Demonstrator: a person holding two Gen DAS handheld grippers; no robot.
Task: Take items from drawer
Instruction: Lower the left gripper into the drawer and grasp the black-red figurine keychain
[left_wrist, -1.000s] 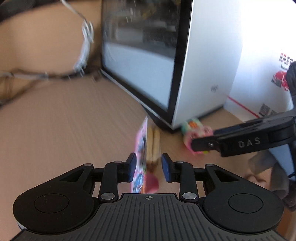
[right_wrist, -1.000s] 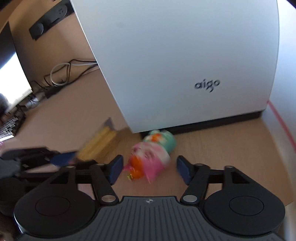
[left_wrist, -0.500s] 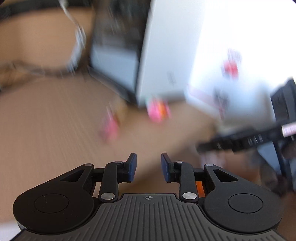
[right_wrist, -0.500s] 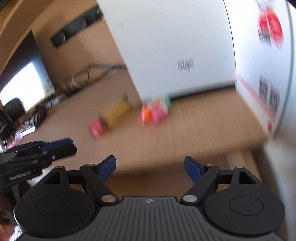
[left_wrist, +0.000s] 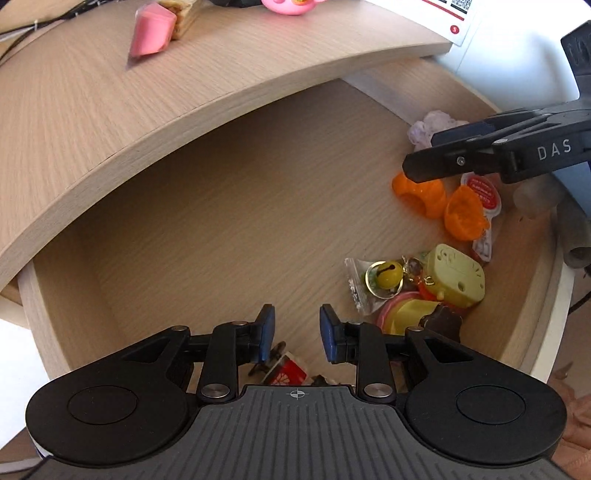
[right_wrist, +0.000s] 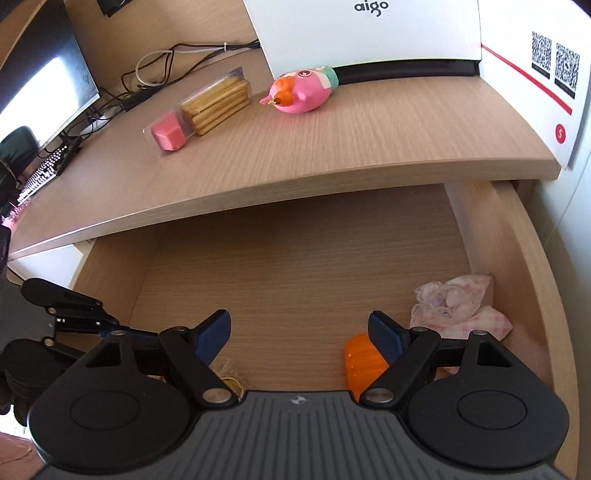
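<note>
Drawer (left_wrist: 229, 206) open under desk (right_wrist: 332, 147); trinkets (left_wrist: 424, 284) piled in its right corner. Left tool (left_wrist: 297, 328) empty, narrowing. Right tool (right_wrist: 299, 332) wide, empty, above orange cup (right_wrist: 360, 363). Biscuits (right_wrist: 216, 101) on desk.

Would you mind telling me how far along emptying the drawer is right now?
Done: the pink-capped biscuit packet and pink plastic bird toy lie on the wooden desktop. In hand: nothing; both hand-held grippers, left closing and right, hang empty over the open drawer. Left: orange cups, yellow bell, pink cloth.
</note>
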